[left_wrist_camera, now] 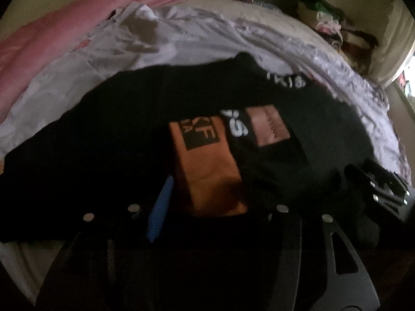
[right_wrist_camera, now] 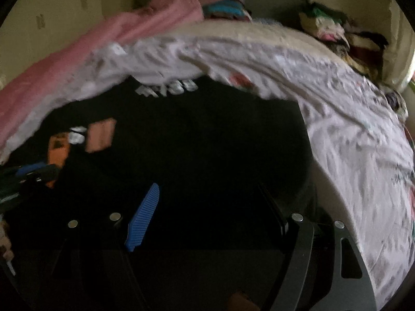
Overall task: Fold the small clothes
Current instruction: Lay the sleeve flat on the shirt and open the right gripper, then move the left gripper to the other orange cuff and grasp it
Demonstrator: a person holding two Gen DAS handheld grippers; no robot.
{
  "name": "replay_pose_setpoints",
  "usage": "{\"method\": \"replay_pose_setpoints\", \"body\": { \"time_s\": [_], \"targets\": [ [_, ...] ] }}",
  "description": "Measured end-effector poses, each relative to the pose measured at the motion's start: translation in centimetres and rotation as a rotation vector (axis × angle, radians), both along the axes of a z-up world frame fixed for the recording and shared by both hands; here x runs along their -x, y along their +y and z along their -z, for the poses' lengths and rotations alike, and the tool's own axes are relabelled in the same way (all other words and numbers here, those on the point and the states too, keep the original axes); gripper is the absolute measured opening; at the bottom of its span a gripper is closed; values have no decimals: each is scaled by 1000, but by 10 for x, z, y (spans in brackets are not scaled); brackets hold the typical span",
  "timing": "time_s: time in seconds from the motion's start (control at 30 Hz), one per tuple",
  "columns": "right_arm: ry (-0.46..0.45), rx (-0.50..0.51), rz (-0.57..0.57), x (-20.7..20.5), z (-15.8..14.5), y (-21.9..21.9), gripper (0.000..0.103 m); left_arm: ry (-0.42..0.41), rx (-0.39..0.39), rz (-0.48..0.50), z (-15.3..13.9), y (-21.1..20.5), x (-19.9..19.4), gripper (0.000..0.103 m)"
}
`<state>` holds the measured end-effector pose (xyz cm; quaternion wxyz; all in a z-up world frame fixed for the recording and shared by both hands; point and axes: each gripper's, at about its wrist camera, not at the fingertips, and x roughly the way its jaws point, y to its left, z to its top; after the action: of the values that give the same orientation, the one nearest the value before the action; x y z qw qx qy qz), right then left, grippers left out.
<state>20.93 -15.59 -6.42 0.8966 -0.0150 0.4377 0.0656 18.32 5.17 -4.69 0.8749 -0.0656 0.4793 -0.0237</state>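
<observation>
A black garment with white lettering, an orange patch and a brown label lies spread on the bed. It also shows in the right wrist view. My left gripper is open, its blue pad by the orange patch at the garment's near edge. My right gripper is open low over the black cloth, its blue pad showing; it also shows at the right in the left wrist view. The left gripper shows at the left in the right wrist view.
A white patterned sheet covers the bed. A pink blanket lies along the far left. Piles of mixed clothes sit at the far right by the wall. Teal cloth lies at the back.
</observation>
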Motion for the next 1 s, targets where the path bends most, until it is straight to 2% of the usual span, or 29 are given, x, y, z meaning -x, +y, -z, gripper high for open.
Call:
{"method": "replay_pose_setpoints", "body": {
  "time_s": [0.1, 0.2, 0.33, 0.53, 0.63, 0.77, 1.0],
  "targets": [
    [25, -32, 24, -1, 7, -9, 74, 5, 18, -1, 2, 4, 1, 49],
    [-3, -53, 29, 7, 2, -12, 75, -3, 41, -8, -1, 7, 5, 51],
    [-55, -82, 26, 21, -12, -15, 83, -30, 39, -6, -9, 6, 12, 57],
    [-114, -99, 20, 38, -30, -13, 94, -71, 38, -25, -20, 11, 24, 71],
    [-136, -98, 14, 44, -38, -10, 96, -96, 37, -41, -28, 15, 32, 83],
    [-161, -92, 3, 50, -48, -2, 98, -119, 40, -63, -36, 23, 40, 91],
    [-196, -89, -40, 61, -65, 19, 98, -138, 45, -106, -45, 40, 56, 93]
  ]
}}
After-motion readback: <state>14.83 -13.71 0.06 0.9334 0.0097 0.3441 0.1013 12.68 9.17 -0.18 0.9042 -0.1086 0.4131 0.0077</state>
